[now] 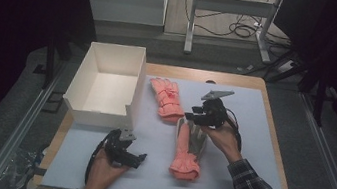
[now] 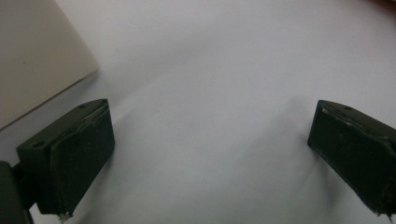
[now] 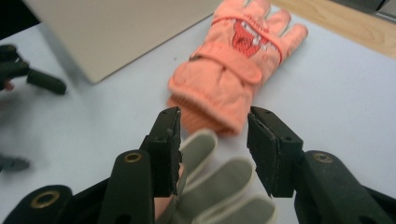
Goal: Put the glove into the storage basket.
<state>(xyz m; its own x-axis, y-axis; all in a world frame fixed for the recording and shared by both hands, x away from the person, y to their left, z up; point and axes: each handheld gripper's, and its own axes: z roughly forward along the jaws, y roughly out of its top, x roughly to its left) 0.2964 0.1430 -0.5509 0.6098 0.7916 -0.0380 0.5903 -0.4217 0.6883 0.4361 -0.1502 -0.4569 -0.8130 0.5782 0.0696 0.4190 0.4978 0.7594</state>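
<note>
Hovering over the fingertips of the near glove (image 1: 187,150), right gripper (image 1: 197,113) with jaws parted to a middling gap, nothing clamped between them. Seen along those jaws in the right gripper view: grey palm-side fingers (image 3: 219,186) of that glove directly below, the 2nd glove (image 3: 236,74) lying just beyond, cuff toward the jaws. Resting low at the near-left of the white mat (image 1: 244,151), left gripper (image 1: 131,153), jaws spread wide over bare mat, idle, close to the corner of the white box (image 1: 107,83).

Likely risks, judged from here:
- Closing on only 1 thin fingertip: soft fabric slipping out on the lift, glove flopping back onto the mat.
- Descending too far: jaw tips pressing into the mat and dragging it instead of pinching fabric.
- Drifting forward: catching the cuff of the far glove, so 2 gloves move together or neither is held cleanly.
- Carrying a dangling glove by its fingers toward the box: cuff snagging on the box wall.
</note>
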